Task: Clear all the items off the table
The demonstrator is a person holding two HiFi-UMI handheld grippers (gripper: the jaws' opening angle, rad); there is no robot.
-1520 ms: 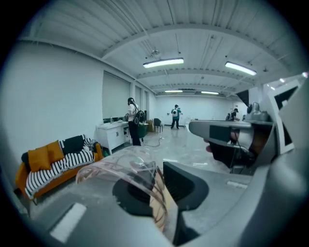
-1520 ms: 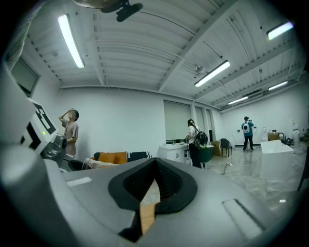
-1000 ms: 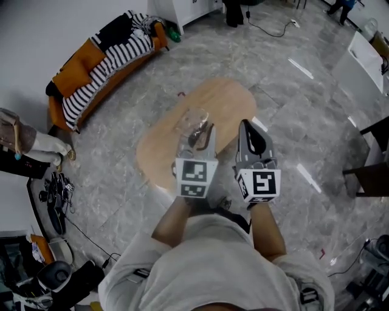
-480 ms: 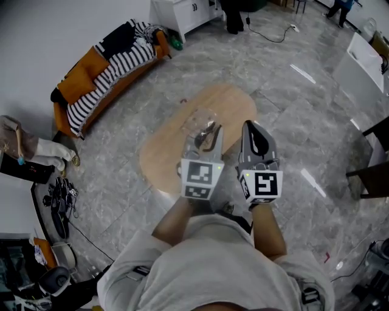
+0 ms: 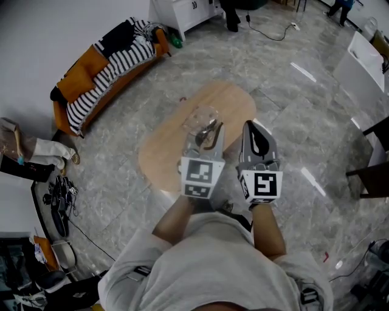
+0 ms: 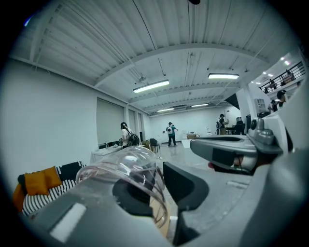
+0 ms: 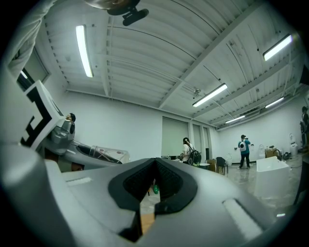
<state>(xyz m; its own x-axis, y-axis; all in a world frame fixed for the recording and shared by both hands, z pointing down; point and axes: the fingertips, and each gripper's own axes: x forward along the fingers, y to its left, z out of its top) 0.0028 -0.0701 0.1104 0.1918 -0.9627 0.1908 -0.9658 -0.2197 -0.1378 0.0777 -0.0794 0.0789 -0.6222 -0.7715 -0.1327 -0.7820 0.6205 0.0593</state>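
Note:
A clear plastic cup (image 5: 200, 119) is held up over the oval wooden table (image 5: 167, 155), with my left gripper (image 5: 205, 137) shut on it. In the left gripper view the cup (image 6: 126, 166) lies tilted between the jaws of the left gripper (image 6: 155, 193), with its rim towards the camera. My right gripper (image 5: 254, 132) hangs just to the right of the left one, shut with nothing in it. Its dark pads (image 7: 166, 182) meet in the right gripper view. From there the left gripper and the cup (image 7: 107, 154) show at the left.
An orange sofa with a striped blanket (image 5: 103, 58) stands at the back left, and a white cabinet (image 5: 182, 11) behind it. A dark chair (image 5: 369, 176) is at the right and a white table (image 5: 364, 61) at the far right. Cables and gear (image 5: 58, 200) lie on the floor at the left.
Almost nothing: both grippers keep their pose above the table and the cup stays in the left one. The head view has shifted slightly.

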